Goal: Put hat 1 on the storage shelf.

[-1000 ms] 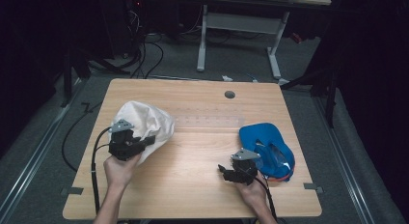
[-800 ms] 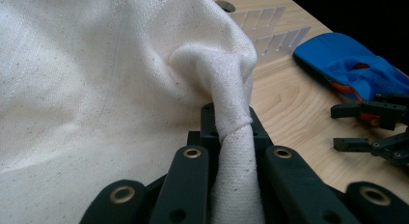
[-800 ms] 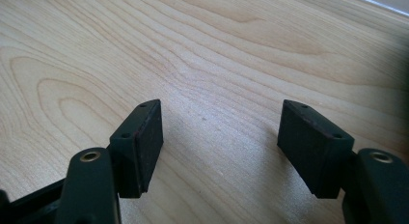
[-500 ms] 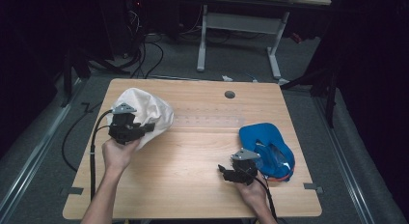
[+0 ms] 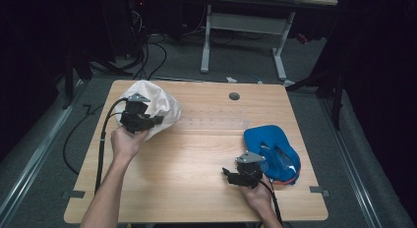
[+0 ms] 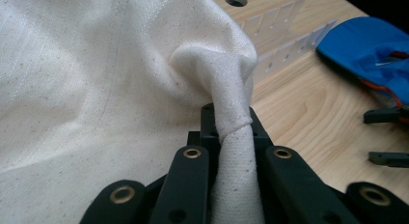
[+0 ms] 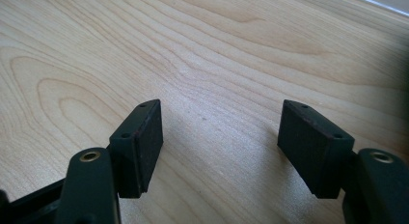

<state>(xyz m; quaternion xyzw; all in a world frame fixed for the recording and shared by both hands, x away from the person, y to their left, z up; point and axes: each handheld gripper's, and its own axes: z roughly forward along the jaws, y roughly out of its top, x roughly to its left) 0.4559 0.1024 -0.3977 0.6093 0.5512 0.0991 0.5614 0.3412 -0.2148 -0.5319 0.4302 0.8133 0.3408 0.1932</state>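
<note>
The white cloth bag sits at the far left of the worktop, bulging and rounded, so something seems to be inside, though nothing of its contents shows through the fabric. In the left gripper view a twisted rope of that bag's cloth runs straight down between the black fingers, which are squeezed in on it. That looks like a grip on the gathered neck or a handle, the natural place to lift or drag a soft sack without spilling it. In the high view the left gripper is right up against the bag's near side, hand wrapped behind it.

Over on the right, the right gripper rests low on the wood with its fingers spread wide and nothing but bare grain between them; I'd say it's parked, waiting its turn. Just beside it lies a blue pouch, flat, its near end showing a clear panel and orange trim; what's in it I can't make out.
</note>
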